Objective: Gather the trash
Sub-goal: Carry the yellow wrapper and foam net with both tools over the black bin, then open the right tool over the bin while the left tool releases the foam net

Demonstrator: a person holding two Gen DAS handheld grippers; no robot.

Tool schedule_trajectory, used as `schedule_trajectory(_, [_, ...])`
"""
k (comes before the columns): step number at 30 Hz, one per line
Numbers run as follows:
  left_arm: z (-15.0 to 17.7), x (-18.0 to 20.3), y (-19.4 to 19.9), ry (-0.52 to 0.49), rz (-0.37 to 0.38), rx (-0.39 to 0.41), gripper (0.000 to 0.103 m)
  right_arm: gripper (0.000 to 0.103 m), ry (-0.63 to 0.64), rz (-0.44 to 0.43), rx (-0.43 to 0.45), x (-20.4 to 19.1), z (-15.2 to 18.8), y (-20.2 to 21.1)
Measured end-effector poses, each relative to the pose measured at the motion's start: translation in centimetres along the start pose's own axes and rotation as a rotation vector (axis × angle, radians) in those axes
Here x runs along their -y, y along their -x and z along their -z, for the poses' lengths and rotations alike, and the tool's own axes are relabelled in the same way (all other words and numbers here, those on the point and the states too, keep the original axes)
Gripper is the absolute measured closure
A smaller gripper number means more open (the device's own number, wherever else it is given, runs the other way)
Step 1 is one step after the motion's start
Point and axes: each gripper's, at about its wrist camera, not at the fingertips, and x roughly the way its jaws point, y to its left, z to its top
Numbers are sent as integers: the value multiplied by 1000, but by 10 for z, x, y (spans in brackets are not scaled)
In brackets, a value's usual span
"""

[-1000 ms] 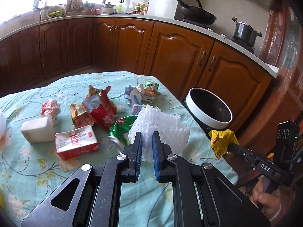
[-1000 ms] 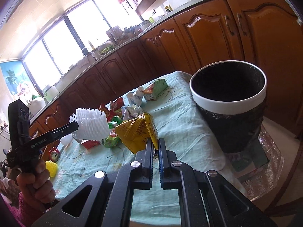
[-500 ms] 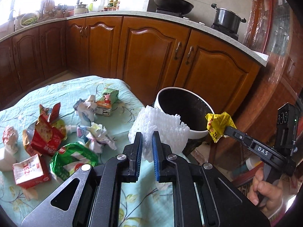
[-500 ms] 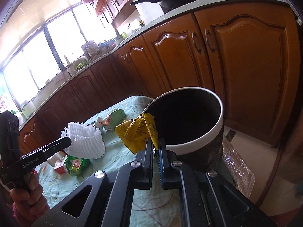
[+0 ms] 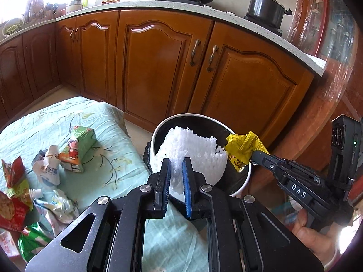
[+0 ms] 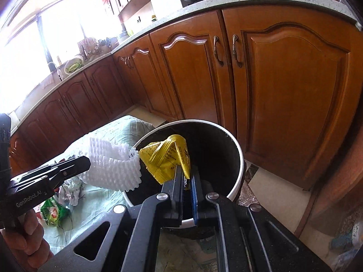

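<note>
- The white foam net is over the bin, pinched by the left hand-held gripper.
- The yellow wrapper is over the bin too, pinched by the right hand-held gripper.
- Neither is dropped yet.
- More trash, like the green carton, lies on the tabletop beside the bin.
- The bin's bottom is too dark to see.

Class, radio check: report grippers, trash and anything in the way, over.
Left gripper shut on foam net, right gripper shut on yellow wrapper. Both over bin. More trash on table. Nothing in the way.
</note>
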Motion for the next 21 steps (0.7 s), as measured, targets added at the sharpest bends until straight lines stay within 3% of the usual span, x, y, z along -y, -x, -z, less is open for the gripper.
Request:
schedule_trajectory(8, [-14,12,-44,-39,-15,-74,89,90,15,33,-60,11,-9,-23])
schedule_trajectory(9, [-15,12,-48,-40,-17,-82,87,89,16,33,-65,12,-10,-26])
schedule_trajectory(10, [-15,12,-52,-39,-20,-94,78,87,15,36,-70,13,-10,-28])
schedule_trajectory(13, [-15,12,-57,-33,-25,-101,62,62,-2,28,-76,16,-10,-31])
schedule_trajectory(16, [-11,9,-51,-25,-16,-87,49,60,-16,18,-59,20,-6,-27])
schedule_trajectory(18, [-7,6,-43,-14,-14,-75,46,58,-34,7,-47,21,-2,-21])
schedule_trajectory(21, [-1,-1,-30,16,-7,-56,45,43,-59,-21,-24,18,4,-10])
